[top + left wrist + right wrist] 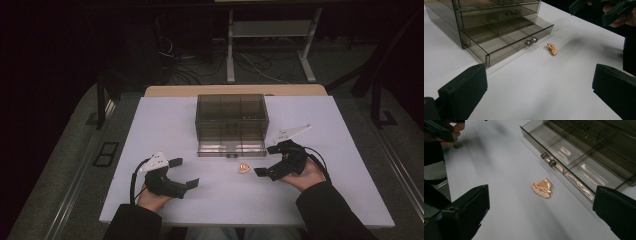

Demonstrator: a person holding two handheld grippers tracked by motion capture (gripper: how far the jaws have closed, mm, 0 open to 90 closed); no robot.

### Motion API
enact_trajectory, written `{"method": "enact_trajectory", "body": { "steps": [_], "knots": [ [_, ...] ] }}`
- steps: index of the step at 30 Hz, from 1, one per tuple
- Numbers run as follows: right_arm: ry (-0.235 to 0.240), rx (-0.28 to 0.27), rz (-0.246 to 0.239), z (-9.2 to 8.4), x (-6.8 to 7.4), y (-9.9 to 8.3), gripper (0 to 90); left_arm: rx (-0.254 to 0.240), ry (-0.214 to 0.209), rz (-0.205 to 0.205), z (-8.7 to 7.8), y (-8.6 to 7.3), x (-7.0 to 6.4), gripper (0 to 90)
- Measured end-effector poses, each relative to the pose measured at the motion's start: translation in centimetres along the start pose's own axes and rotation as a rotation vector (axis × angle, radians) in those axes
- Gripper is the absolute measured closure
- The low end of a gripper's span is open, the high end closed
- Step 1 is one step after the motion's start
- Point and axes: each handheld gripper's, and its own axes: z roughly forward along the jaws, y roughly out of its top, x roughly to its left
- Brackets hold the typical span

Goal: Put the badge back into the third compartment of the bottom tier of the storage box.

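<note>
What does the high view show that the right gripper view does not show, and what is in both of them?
High view alone: the whole smoky transparent plastic drawer cabinet, the white table's far edge, the floor cables, and the right gripper, open.

Right gripper view alone: the bottom drawer's dividers and the detail of the small pink and gold enamel pin.

Shared: the pin lying on the table just in front of the pulled-out bottom drawer's metal knob, and the left gripper, open.
</note>
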Motion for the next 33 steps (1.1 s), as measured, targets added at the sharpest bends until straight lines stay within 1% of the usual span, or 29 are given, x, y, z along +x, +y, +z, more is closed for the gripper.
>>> {"method": "enact_trajectory", "body": {
  "steps": [6,16,23,33],
  "knots": [
    [0.012,0.004,-0.006,0.6,0.2,0.3,0.3,0.0,-0.001,0.0,0.0,0.0,0.0,0.0],
    [0.029,0.031,-0.018,1.9,0.3,0.6,0.3,0.002,-0.004,0.002,0.0,0.0,0.0,0.0],
    [0.043,0.046,-0.021,3.2,0.4,0.9,0.3,0.003,-0.006,0.003,0.1,0.0,0.0,0.0],
    [0.053,0.06,-0.022,4.3,0.2,0.9,0.3,0.009,-0.006,0.006,0.1,0.0,-0.1,0.0]
  ]
}}
